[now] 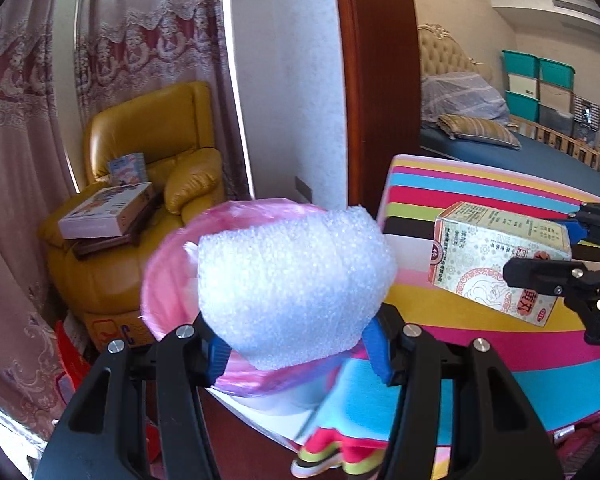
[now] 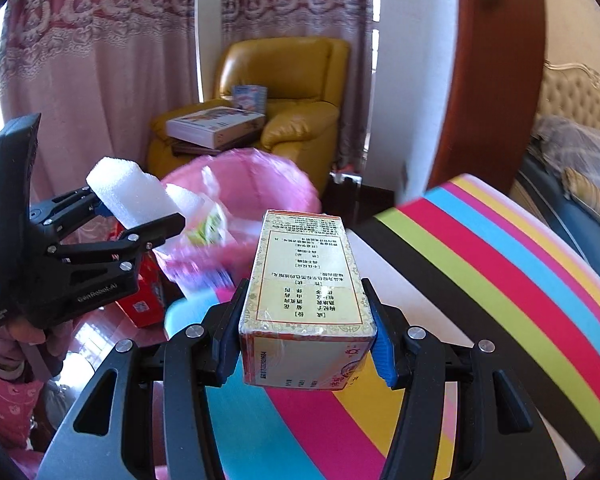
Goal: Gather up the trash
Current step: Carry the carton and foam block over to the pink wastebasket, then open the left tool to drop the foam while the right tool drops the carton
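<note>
Carry step: left gripper (image 1: pixel 300 352) pinching white foam chunk (image 1: pixel 296 284), right gripper (image 2: pixel 306 354) pinching printed cardboard box (image 2: pixel 304 280); pink-lined bin (image 2: pixel 244 196) ahead of fingertips, next release over it.

pink bin bag (image 2: pixel 252 184) smeared by blur, contents unreadable | foam block (image 1: pixel 296 284) hides bag's mouth, centre frame | carton (image 1: pixel 496 260) print too small

Yellow armchair (image 1: pixel 140 200) (leather), lace curtains (image 1: pixel 20 120)
</note>
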